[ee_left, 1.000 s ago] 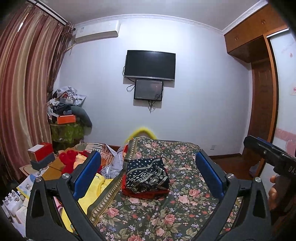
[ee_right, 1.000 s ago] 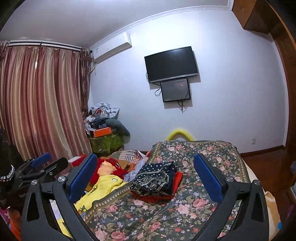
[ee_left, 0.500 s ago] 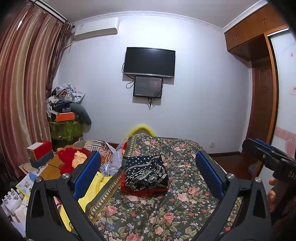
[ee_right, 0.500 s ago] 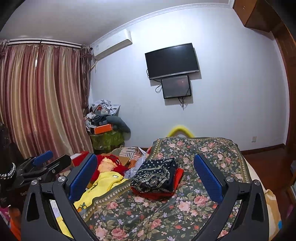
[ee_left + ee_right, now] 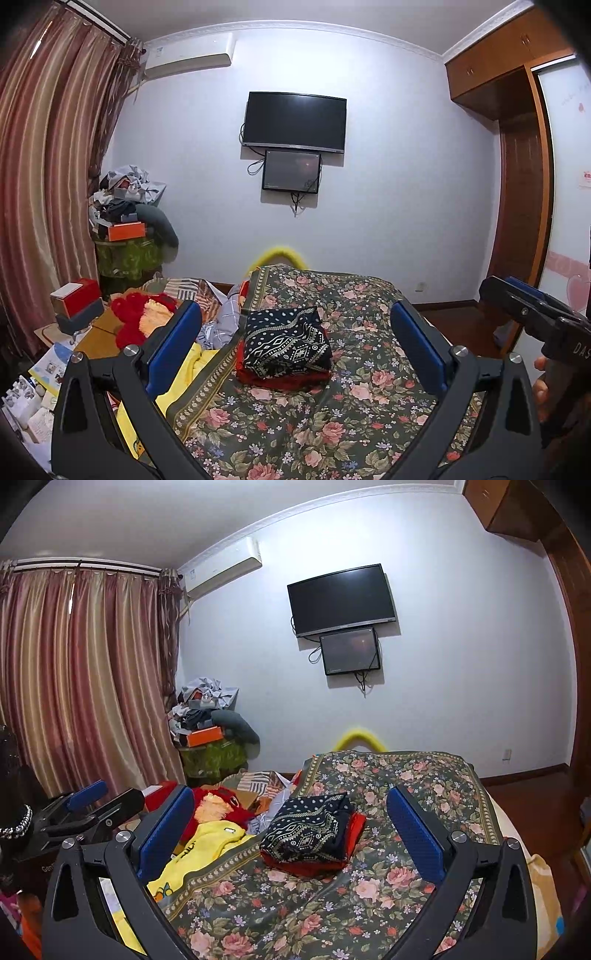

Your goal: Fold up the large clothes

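Left wrist view: the left hand-held gripper [image 5: 295,343] is held above the bed [image 5: 369,373] with its two blue-padded fingers [image 5: 173,347] spread wide and nothing between them. Framed in that gap lies one stack of two folded garments: a dark patterned garment [image 5: 286,341] on top of a red garment [image 5: 280,380], resting on the floral bedspread toward its left side. At the bed's left edge a yellow garment [image 5: 184,384] hangs partly under the bedspread's border, and beyond it sits a red plush toy [image 5: 142,317] among loose clothes. At the right edge the right hand-held gripper [image 5: 532,314] shows from the side, held by a hand [image 5: 543,391]; whether it is spread cannot be told from here. On the far wall hang two screens, a large television [image 5: 295,122] and a smaller monitor [image 5: 291,170] just below it, with one air conditioner [image 5: 188,61] to the upper left.

Right wrist view: the right hand-held gripper [image 5: 293,827] is likewise spread wide and empty, its two blue fingers [image 5: 415,832] either side of the same stack, the dark patterned garment [image 5: 310,829] covering most of the red garment [image 5: 356,827]. The yellow garment [image 5: 201,849] lies beside the left finger. The left hand-held gripper [image 5: 88,808] appears low at the left edge. Striped curtains [image 5: 85,675] cover the left wall, and one orange box [image 5: 205,736] sits in a clutter pile in the corner.
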Tool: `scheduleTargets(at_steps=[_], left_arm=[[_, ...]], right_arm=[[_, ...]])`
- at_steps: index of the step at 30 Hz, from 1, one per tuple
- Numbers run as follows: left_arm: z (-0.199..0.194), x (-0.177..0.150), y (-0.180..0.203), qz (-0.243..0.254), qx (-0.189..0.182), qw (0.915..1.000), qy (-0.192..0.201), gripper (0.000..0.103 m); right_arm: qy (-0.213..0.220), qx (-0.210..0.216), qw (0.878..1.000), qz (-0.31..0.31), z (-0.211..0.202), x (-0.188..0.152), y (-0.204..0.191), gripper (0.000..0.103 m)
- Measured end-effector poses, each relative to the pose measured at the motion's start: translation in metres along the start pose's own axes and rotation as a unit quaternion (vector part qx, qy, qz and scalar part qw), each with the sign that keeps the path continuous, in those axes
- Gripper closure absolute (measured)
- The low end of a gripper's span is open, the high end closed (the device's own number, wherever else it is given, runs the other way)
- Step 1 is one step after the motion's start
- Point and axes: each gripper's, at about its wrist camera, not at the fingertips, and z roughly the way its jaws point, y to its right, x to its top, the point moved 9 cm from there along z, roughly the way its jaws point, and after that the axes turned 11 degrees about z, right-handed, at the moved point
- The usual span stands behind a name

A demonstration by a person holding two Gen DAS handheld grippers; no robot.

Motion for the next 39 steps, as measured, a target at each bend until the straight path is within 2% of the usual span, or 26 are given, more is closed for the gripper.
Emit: scheduleTargets(at_steps=[39], left_arm=[[0.015,-0.008,0.011,-0.014,-0.039,0.9988,-0.025,0.000]], right_arm=[[-0.001,-0.014,1.000,0.007,0.001,-0.002,0.004,0.000]])
